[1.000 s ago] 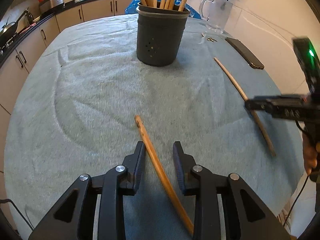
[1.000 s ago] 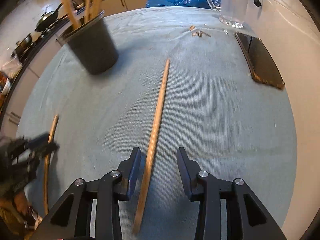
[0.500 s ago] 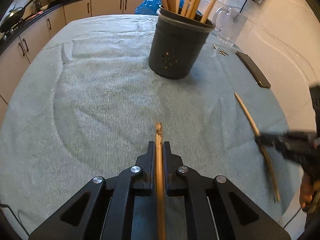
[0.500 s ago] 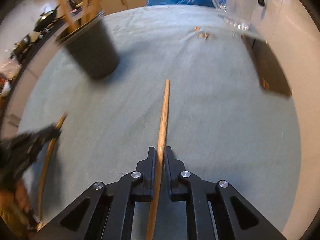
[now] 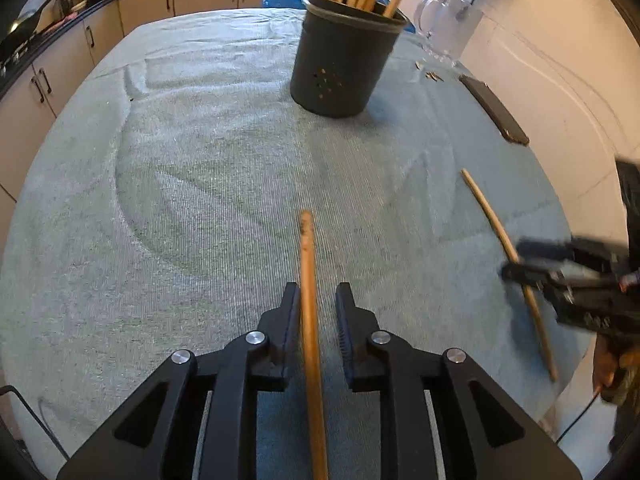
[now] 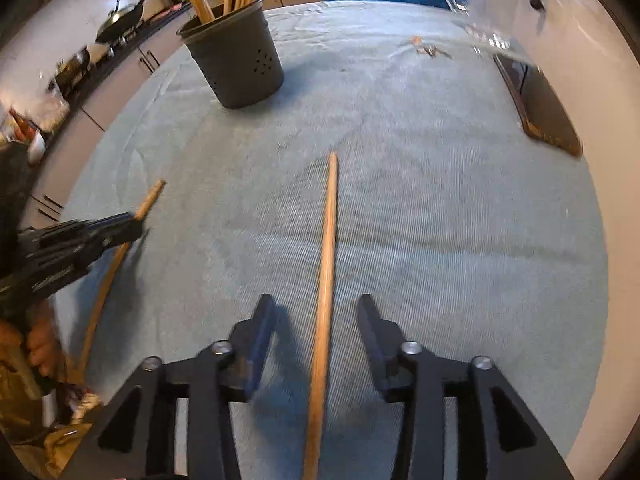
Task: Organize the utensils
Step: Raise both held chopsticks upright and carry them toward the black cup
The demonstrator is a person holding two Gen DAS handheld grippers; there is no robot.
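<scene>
both grippers have opened since half a second ago. left gripper [image 5: 318, 300] and right gripper [image 6: 316, 314] each straddle a thin wooden stick [image 5: 310, 300] [image 6: 325, 280] lying lengthwise on the teal cloth [image 5: 200, 180], pointing toward the dark utensil holder [image 5: 344, 68].

Soft daylight, blurred (fisheye-warped) edges

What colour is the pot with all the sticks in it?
The round perforated utensil holder is dark grey, almost black. The left wrist view shows it best.
</scene>
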